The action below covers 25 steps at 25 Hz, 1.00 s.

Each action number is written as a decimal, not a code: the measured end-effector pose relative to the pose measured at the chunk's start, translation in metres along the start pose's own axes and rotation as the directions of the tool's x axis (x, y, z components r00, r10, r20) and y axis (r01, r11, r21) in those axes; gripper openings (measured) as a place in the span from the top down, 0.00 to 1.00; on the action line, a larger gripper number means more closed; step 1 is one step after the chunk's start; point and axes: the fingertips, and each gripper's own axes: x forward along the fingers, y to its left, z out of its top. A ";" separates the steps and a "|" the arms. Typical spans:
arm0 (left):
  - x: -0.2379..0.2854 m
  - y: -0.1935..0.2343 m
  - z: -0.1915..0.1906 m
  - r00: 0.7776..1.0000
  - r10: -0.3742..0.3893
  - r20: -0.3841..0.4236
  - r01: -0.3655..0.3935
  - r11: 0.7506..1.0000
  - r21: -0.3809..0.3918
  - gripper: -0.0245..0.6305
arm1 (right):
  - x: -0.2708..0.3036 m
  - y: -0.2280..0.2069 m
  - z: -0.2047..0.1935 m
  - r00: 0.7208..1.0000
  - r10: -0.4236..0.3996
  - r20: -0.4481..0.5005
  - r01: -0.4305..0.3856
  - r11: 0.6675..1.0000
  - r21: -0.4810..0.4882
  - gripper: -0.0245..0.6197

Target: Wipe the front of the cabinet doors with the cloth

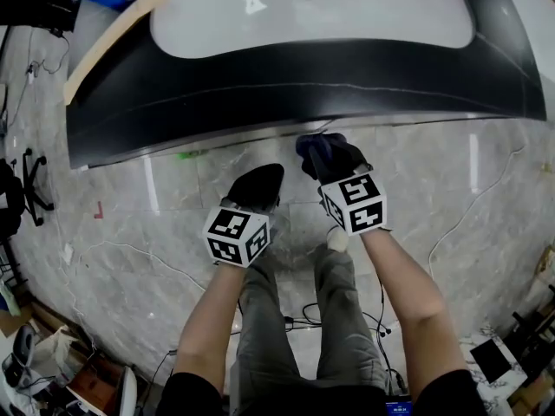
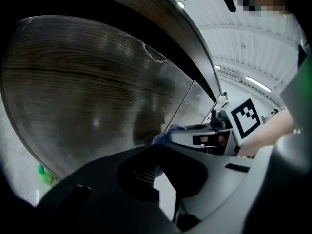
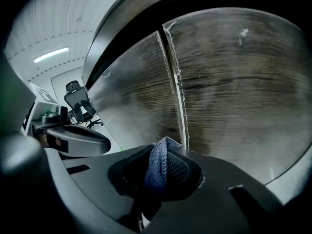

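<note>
Clamps the right tongs on a bunched fold of the cloth, blue and knit-textured, with a short tuft poking out toward 12 o'clock; holds it right at the seam between the two cabinet doors; cannot settle actual contact with the wood from any view.

Carries the left tongs pressed together on nothing, at about 8 o'clock of the right pair in the head view; shows the blue cloth just past their tips at 1 o'clock.

Judges the cloth light, soft and limp, apt to fold over or slide out of a shallow pinch; calls for a deep bite through a doubled wad, with a free pad left ahead of the tips for pressing flat on the door. Judges the doors stiff and fixed, dark wood-grain, with pale smears along the seam at 12 o'clock.

Finds no brand, label or legible writing on cloth or doors; reads only black-and-white square patterns on the marker cubes.

Takes in, further out, the dark edge of the desk overhanging at 12 o'clock, the marble floor, and a small green thing at 7 o'clock by the door's foot.
</note>
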 end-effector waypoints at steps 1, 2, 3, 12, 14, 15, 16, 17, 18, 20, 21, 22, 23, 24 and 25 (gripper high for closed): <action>-0.001 -0.003 -0.001 1.000 -0.003 -0.003 0.003 1.000 0.000 0.95 | -0.005 0.004 -0.001 1.000 0.013 -0.001 -0.013 1.000 -0.005 0.88; -0.001 -0.006 -0.001 1.000 -0.005 -0.009 0.005 1.000 0.006 0.95 | -0.011 0.008 -0.002 1.000 0.024 -0.002 -0.024 1.000 -0.012 0.88; -0.002 -0.010 -0.002 1.000 -0.008 -0.016 0.008 1.000 0.016 0.95 | -0.018 0.012 -0.003 0.999 0.034 -0.002 -0.034 0.999 -0.017 0.88; -0.009 -0.051 -0.001 1.000 -0.006 -0.011 0.006 1.000 -0.006 0.95 | -0.068 0.020 0.000 0.998 0.051 0.038 -0.053 0.998 0.035 0.88; -0.010 -0.062 -0.002 1.000 -0.004 -0.009 0.004 1.000 -0.011 0.95 | -0.079 0.020 0.001 0.998 0.056 0.040 -0.058 0.998 0.039 0.88; -0.011 -0.067 -0.002 1.000 -0.003 -0.007 0.002 1.000 -0.015 0.95 | -0.085 0.020 0.002 0.997 0.059 0.041 -0.061 0.997 0.038 0.88; -0.011 -0.072 -0.001 1.000 0.000 -0.004 0.000 1.000 -0.018 0.95 | -0.091 0.020 0.003 0.997 0.063 0.044 -0.064 0.997 0.033 0.88; -0.010 -0.077 0.000 1.000 0.002 -0.001 -0.002 1.000 -0.018 0.95 | -0.097 0.020 0.004 0.997 0.067 0.048 -0.068 0.997 0.027 0.88; -0.010 -0.082 0.001 1.000 0.005 0.001 -0.005 1.000 -0.016 0.95 | -0.103 0.020 0.005 0.996 0.071 0.053 -0.072 0.997 0.023 0.88; -0.011 -0.092 0.001 1.000 0.012 -0.004 -0.012 1.000 -0.009 0.95 | -0.115 0.021 0.006 0.995 0.082 0.063 -0.083 0.996 0.018 0.88; -0.013 -0.097 0.000 1.000 0.017 -0.007 -0.017 1.000 -0.008 0.95 | -0.122 0.021 0.006 0.994 0.088 0.064 -0.089 0.996 0.016 0.88; -0.015 -0.102 0.001 1.000 0.022 -0.007 -0.022 1.000 -0.009 0.95 | -0.128 0.021 0.006 0.994 0.093 0.064 -0.094 0.995 0.013 0.88; -0.017 -0.108 0.003 1.000 0.027 -0.002 -0.027 1.000 -0.014 0.95 | -0.133 0.020 0.006 0.993 0.096 0.062 -0.097 0.995 0.011 0.88; -0.019 -0.114 0.005 1.000 0.030 0.006 -0.030 0.999 -0.020 0.95 | -0.138 0.018 0.006 0.994 0.097 0.060 -0.098 0.995 0.012 0.88; -0.021 -0.119 0.008 0.999 0.030 0.014 -0.030 0.999 -0.026 0.95 | -0.142 0.017 0.007 0.994 0.095 0.059 -0.096 0.995 0.015 0.88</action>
